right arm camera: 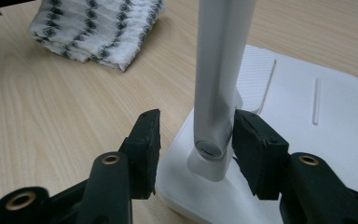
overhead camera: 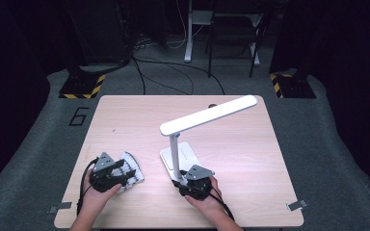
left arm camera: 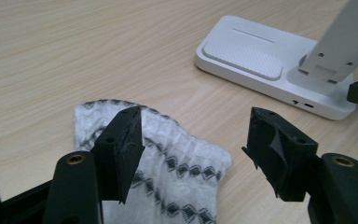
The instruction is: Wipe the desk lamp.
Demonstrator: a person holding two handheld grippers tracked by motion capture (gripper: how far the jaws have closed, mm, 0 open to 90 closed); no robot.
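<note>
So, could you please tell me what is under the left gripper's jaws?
A folded white cloth with grey diamond stripes lies on the wooden table below the left gripper; its near part is hidden by the jaws.

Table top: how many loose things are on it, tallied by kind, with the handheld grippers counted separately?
White desk lamp: 1
Folded patterned cloth: 1
Handheld grippers: 2, the left gripper and the right gripper
Total: 4

surface: wooden table (overhead camera: 250, 159) | on it: folded cloth (overhead camera: 131, 169) (patterned), white desk lamp (overhead camera: 185, 155)
</note>
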